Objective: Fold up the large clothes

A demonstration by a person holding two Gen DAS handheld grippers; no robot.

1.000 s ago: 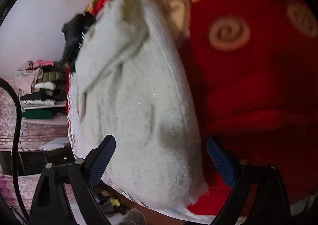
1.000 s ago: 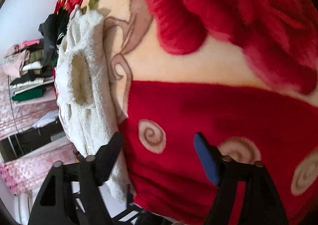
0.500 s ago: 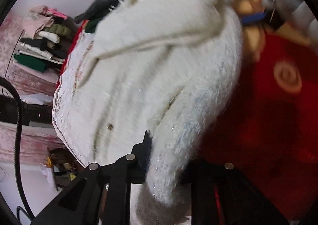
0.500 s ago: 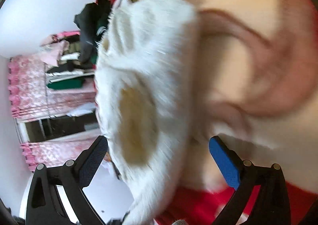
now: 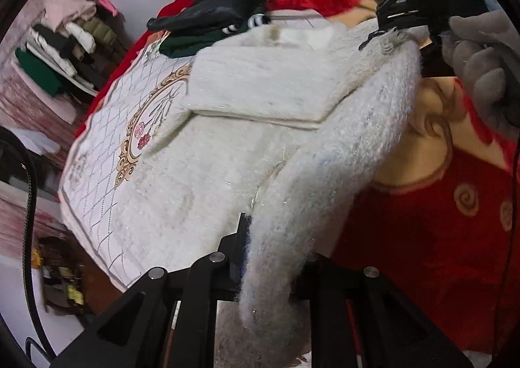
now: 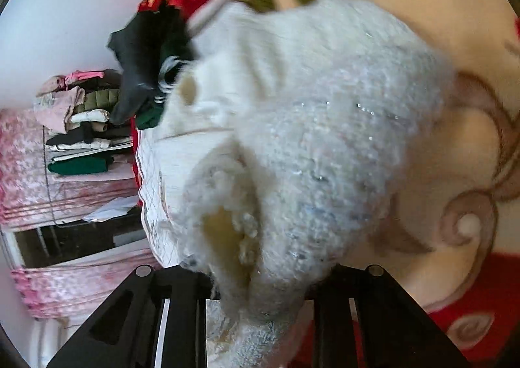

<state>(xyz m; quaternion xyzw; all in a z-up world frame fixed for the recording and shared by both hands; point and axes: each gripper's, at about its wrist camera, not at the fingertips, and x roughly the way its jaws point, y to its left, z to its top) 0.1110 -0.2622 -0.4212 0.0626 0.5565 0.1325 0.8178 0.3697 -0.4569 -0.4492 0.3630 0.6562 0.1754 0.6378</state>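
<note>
A large fluffy white garment (image 5: pixel 227 147) lies on the bed, partly folded, with one edge lifted into a long ridge (image 5: pixel 341 156). My left gripper (image 5: pixel 276 257) is shut on the near end of that ridge. My right gripper (image 5: pixel 396 36) shows in the left wrist view at the far end, held by a grey-gloved hand (image 5: pixel 481 62) and shut on the same edge. In the right wrist view the right gripper (image 6: pixel 260 273) is shut on the white garment (image 6: pixel 308 140), which fills the middle and hides the fingertips.
A red and cream flowered blanket (image 5: pixel 438 231) covers the bed to the right. A white quilted sheet (image 5: pixel 107 173) lies under the garment at left. Black and green clothes (image 5: pixel 214 13) lie beyond it. A stack of folded clothes (image 5: pixel 65 43) stands at far left.
Both grippers were open over the garment a second ago. The left one shut on its edge first, then the right one, and the edge is now lifted between them.
</note>
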